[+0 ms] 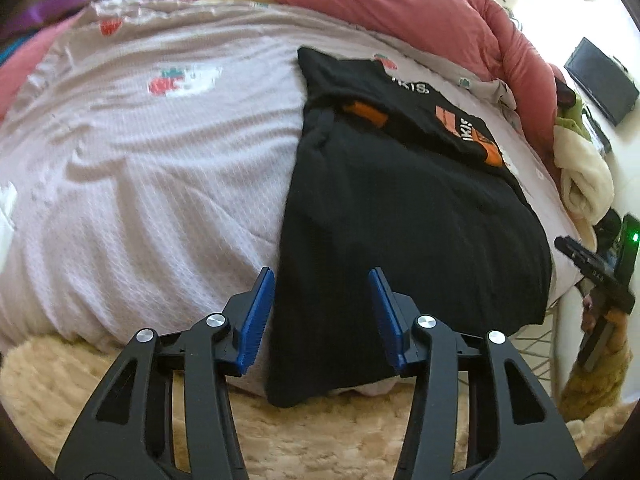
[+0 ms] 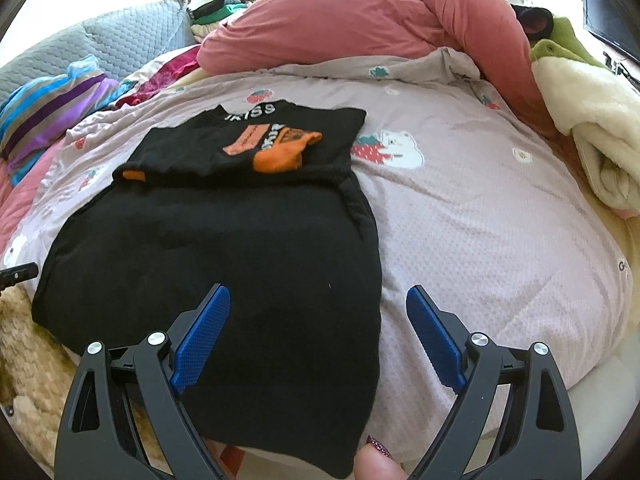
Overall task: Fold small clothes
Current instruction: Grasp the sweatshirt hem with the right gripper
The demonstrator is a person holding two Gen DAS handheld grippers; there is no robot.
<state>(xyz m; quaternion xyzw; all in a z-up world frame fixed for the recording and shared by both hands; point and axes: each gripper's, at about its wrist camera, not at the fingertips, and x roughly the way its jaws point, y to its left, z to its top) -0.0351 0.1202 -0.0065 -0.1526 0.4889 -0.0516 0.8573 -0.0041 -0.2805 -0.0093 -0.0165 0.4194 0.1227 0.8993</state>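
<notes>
The left gripper hung over the near edge of the bed, its jaws wide apart and holding nothing. Between and just ahead of them lay the near left corner of the black T-shirt, whose hem hung a little over the bed edge. The shirt lay flat on the strawberry-print bedspread, with its long axis running away from the person, the hem near and the collar with the orange print far; the upper part seemed already folded over.

The right gripper also stood wide open and empty, and it straddled the near right edge of the shirt: one pad over the black cloth, the other over the bedspread beside it. Each gripper was therefore nearest to its own hem corner, so I judged the coming move was to pinch both corners and carry the hem forward toward the collar.
</notes>
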